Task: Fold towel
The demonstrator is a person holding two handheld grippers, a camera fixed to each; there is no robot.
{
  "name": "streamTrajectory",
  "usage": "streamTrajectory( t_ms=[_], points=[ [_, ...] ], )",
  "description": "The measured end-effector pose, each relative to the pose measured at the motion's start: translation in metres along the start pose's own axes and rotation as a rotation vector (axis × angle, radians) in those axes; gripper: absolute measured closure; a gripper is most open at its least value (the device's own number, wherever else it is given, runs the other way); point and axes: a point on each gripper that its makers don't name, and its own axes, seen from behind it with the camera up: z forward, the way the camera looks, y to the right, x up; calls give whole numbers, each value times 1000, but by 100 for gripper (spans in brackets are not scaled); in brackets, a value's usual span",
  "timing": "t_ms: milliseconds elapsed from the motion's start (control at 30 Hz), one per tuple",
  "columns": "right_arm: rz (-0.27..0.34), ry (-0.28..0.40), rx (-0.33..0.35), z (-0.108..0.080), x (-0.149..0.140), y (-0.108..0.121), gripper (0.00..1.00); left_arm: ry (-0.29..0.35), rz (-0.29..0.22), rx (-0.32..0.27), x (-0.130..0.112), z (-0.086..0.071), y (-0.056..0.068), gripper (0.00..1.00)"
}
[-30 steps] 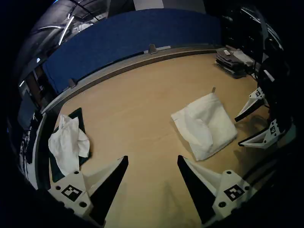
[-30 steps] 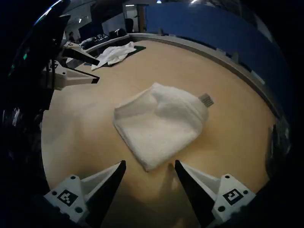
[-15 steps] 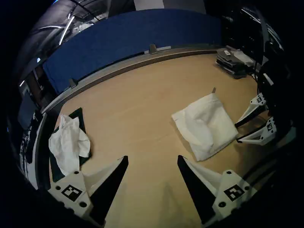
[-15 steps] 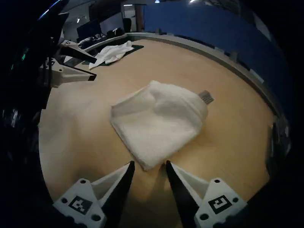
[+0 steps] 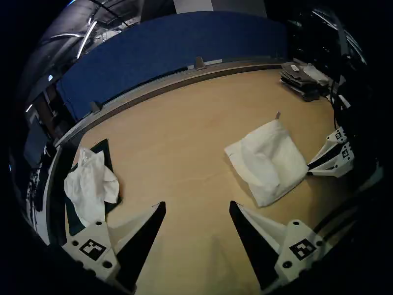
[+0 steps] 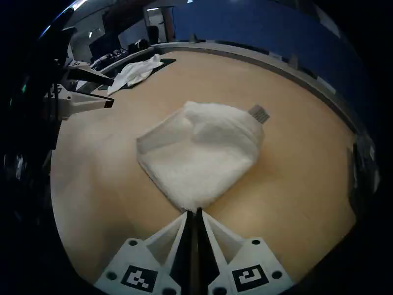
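Low over table (image 5: 186, 123), right tool (image 6: 193, 212) clenched on folded towel (image 6: 201, 152) corner; left tool (image 5: 196, 202) released, hovering.

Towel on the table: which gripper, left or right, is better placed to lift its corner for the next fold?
Right. The right gripper is shut on the towel at its near corner. The left gripper is open above bare table, apart from the towel.

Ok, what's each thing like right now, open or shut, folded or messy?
folded towel: folded, flat on the table, near corner pinched.
right gripper: shut on that towel's corner.
left gripper: open, holding nothing.
crumpled cloth: bunched up, lying on a dark mat.
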Motion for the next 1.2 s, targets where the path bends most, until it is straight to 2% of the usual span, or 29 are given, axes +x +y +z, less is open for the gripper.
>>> streamTrajectory(
  t_ms=[267,467,633,967,1200],
  points=[
    [-4,14,-16,-3,6,3,96,1,0,2,1,0,-2,4],
    [-10,70,-19,-18,29,1,96,4,-3,4,0,-2,-3,4],
    [-15,142,-23,-40,61,0,96,10,-8,9,2,-5,-5,4],
    [-38,264,-48,-95,122,-1,96,27,-36,18,7,-13,-11,4],
    [-50,302,-66,-118,142,0,96,38,-47,23,10,-19,-13,4]
  ],
)
